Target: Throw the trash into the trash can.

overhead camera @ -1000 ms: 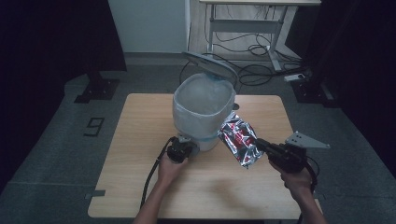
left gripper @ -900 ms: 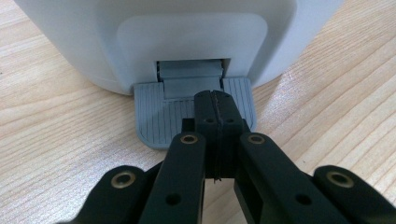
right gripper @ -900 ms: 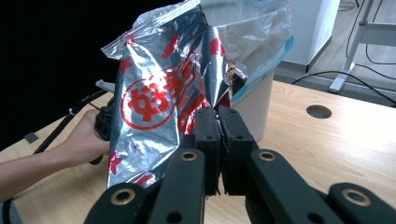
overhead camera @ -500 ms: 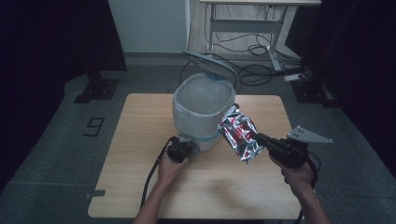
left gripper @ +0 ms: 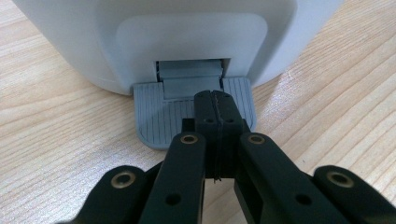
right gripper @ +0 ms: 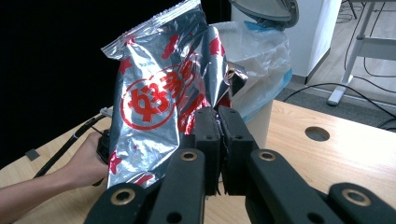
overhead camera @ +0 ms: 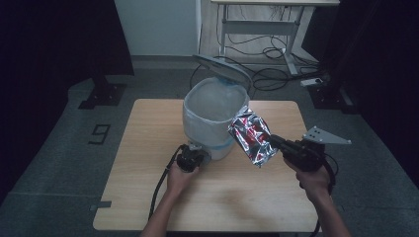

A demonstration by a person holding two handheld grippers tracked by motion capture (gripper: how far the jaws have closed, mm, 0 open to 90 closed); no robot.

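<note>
A small white pedal bin (overhead camera: 211,118) lined with a clear bag stands mid-table, its lid (overhead camera: 221,69) raised. My left gripper (left gripper: 215,95) is shut, its tips pressing down on the bin's grey foot pedal (left gripper: 159,114); it sits at the bin's front base (overhead camera: 190,159). My right gripper (right gripper: 218,116) is shut on a crinkled silver snack bag with red print (right gripper: 159,100). It holds that snack bag (overhead camera: 251,134) in the air just right of the bin's rim, tilted, slightly below the opening.
The wooden table (overhead camera: 148,197) has bare room in front of and left of the bin. A cable hole (right gripper: 317,133) lies in the tabletop beyond the bag. A white desk frame (overhead camera: 276,29) and cables stand on the floor behind.
My right gripper has carried the snack bag up and leftward, closer to the bin's rim. The left gripper stays on the pedal with the lid held up.
</note>
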